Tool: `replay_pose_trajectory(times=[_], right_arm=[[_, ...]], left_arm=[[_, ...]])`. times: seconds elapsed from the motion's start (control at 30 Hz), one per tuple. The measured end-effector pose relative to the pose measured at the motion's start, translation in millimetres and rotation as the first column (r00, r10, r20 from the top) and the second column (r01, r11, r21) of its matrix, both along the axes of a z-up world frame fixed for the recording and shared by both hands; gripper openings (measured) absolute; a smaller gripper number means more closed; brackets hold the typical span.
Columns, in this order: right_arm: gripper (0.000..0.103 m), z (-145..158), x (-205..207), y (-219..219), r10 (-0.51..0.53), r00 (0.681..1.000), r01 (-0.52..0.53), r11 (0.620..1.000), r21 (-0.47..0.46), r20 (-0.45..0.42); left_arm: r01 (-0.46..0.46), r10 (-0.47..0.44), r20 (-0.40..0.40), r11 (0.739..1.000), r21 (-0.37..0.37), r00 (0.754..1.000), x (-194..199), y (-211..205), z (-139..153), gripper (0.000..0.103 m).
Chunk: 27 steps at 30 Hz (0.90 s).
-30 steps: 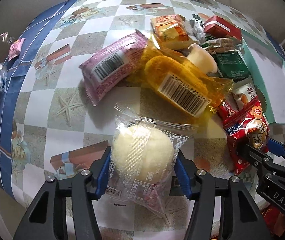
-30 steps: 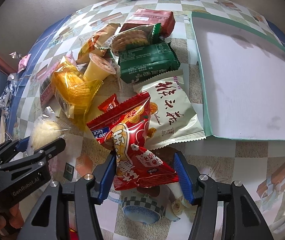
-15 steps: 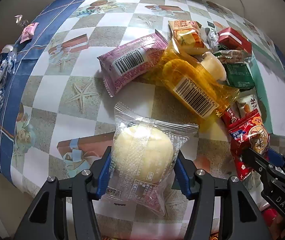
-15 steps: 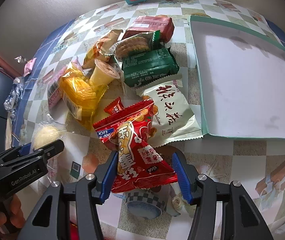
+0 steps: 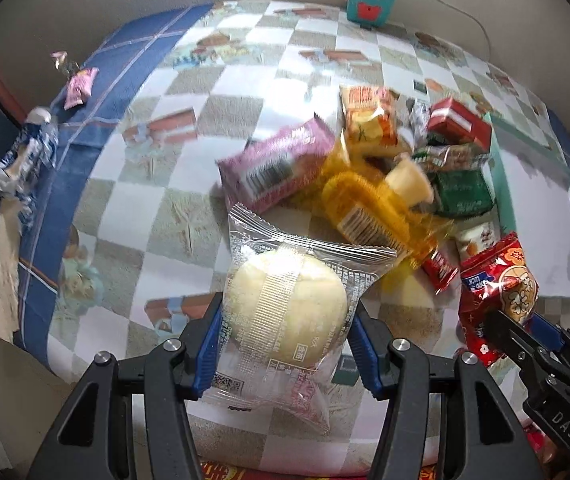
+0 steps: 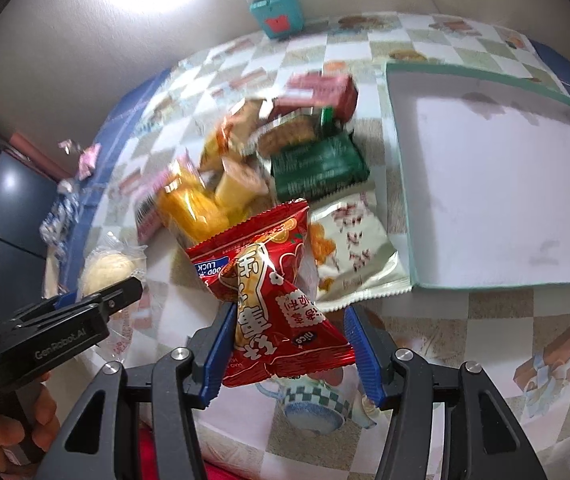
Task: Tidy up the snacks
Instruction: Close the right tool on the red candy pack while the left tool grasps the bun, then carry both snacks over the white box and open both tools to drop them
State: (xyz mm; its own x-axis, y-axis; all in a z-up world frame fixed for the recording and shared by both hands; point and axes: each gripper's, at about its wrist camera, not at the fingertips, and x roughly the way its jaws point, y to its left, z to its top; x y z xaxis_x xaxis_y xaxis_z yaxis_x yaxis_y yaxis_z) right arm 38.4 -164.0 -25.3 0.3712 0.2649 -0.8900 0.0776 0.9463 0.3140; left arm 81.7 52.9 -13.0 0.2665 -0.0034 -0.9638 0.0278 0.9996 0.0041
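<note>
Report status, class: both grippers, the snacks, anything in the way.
Left gripper shut on clear-wrapped bun, off the table. Right gripper shut on red snack bag. Teal-rimmed box sits empty. Snack pile lies beside it; nothing blocks the box.

Right hand-held gripper (image 6: 289, 344) clamping red snack bag (image 6: 273, 304)

The snack pile (image 5: 381, 184) at 1 o'clock in the left view is smeared by motion, its labels unreadable. The bun pack (image 5: 285, 320) hides the bench (image 5: 173, 216) behind it. The right tool (image 5: 541, 356) is cut off at 4 o'clock. In the right view the red bag (image 6: 273, 300) covers part of the white bag (image 6: 353, 256).
</note>
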Motion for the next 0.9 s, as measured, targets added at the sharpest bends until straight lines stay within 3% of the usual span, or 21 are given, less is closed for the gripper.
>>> replay_pose_trajectory(times=[0.3, 0.5, 0.9], right_arm=[[0.058, 35.8, 6.1, -33.5, -0.099, 0.988, 0.106, 0.993, -0.056, 0.116], [0.058, 44.0, 16.8, -77.2, -0.215, 0.968, 0.222, 0.974, -0.043, 0.128], [0.058, 56.5, 40.5, -142.4, -0.346, 0.926, 0.359, 0.930, -0.073, 0.151]], left_arm=[[0.001, -0.002, 0.078, 1.000, 0.015, 0.997, 28.1, -55.5, 39.4, 0.059], [0.015, -0.015, 0.143, 1.000, 0.001, 0.990, 48.4, -93.4, 66.0, 0.059], [0.081, -0.080, 0.216, 0.997, 0.004, 0.973, 82.7, -174.2, 83.7, 0.059]])
